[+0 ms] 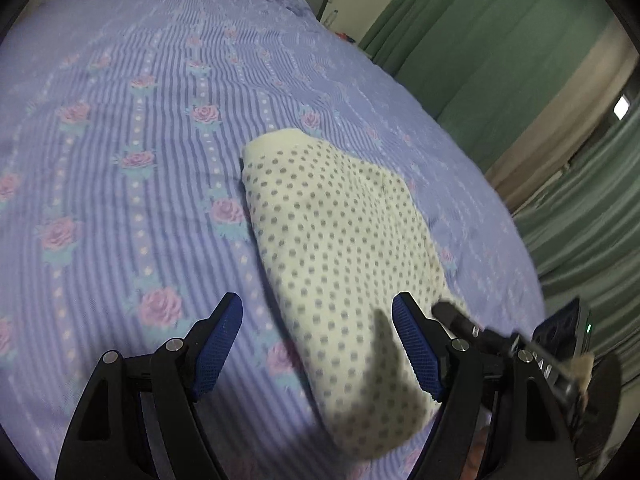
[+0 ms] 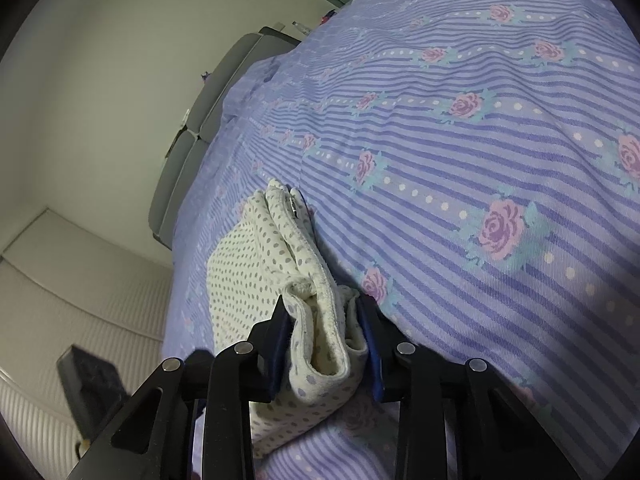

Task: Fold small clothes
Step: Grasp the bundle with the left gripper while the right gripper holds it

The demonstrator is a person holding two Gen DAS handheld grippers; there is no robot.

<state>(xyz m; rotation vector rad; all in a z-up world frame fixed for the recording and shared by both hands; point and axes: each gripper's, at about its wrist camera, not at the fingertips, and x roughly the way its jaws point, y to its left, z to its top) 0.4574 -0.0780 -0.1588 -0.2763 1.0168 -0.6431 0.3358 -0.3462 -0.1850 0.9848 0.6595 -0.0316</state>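
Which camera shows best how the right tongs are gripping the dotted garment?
The right wrist view: the right tongs pinch the dotted garment's folded edge up close. The left wrist view shows the garment's top spread over the bedsheet, the grip hidden.

I see a bed (image 1: 160, 128) covered by a lilac sheet (image 2: 460, 184) with darker stripes, rows of white dots and pink roses. A cream garment (image 1: 340, 248) with grey dots lies folded on it, nearer the curtain-side edge than the middle. From the right wrist view, its stacked layers (image 2: 304, 264) show at one end. The sheet is lightly wrinkled towards the grey headboard (image 2: 208, 112).
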